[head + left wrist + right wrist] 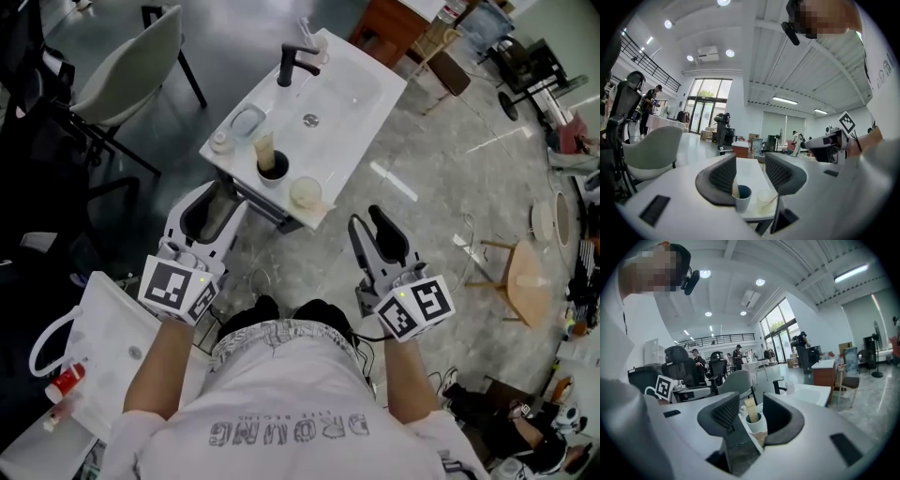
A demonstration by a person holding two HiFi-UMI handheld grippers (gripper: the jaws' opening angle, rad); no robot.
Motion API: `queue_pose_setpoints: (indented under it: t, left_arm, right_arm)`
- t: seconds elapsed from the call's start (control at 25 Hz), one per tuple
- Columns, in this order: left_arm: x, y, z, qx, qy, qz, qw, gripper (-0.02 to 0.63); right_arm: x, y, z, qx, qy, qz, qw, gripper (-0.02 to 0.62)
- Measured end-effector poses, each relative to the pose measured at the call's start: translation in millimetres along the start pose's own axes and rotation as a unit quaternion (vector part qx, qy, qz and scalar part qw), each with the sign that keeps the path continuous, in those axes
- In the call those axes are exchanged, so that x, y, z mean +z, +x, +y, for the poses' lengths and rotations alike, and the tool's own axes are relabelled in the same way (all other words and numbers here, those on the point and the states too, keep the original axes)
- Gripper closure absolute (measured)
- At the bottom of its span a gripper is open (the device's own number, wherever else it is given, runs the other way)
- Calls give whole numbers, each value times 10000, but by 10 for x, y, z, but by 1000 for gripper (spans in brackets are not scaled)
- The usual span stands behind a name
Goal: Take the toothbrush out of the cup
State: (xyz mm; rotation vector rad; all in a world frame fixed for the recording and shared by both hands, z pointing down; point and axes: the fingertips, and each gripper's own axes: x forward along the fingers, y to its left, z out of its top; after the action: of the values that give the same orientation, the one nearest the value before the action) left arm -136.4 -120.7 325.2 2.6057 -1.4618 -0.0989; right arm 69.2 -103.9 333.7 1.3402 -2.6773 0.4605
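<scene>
Left gripper, right gripper: near body, jaws apart, nothing between; likely lining up for reach. Ahead, on sink front edge: clear cup, thin handle leaning inside, probably toothbrush. Beside it, cup with tube. Beyond: faucet.

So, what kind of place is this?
Probably an open office or lab hall, not a bathroom: the washbasin stands alone on a polished floor, with office chairs and glass entrance doors around.
</scene>
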Motion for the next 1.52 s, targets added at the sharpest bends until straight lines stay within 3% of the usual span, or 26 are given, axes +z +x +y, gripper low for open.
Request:
queue_pose_setpoints:
  t: [0.52,0.84,1.08,1.52]
  left_arm:
    - [-47,252,-15,171,106,133,9997,407]
    - [-158,478,-87,601,107,221,9979,407]
    - [-264,606,-66,1009,87,322,9943,407]
    - [-556,919,182,1409,40,550,9885,407]
  right_arm:
    - [-65,127,-316,253,189,69,9995,429]
    - [-145,310,-527,1070,-54,413,9934,428]
    - [-212,490,-674,1557,34,616,9859,428]
    - [-359,761,-948,1976,125,976,9753,428]
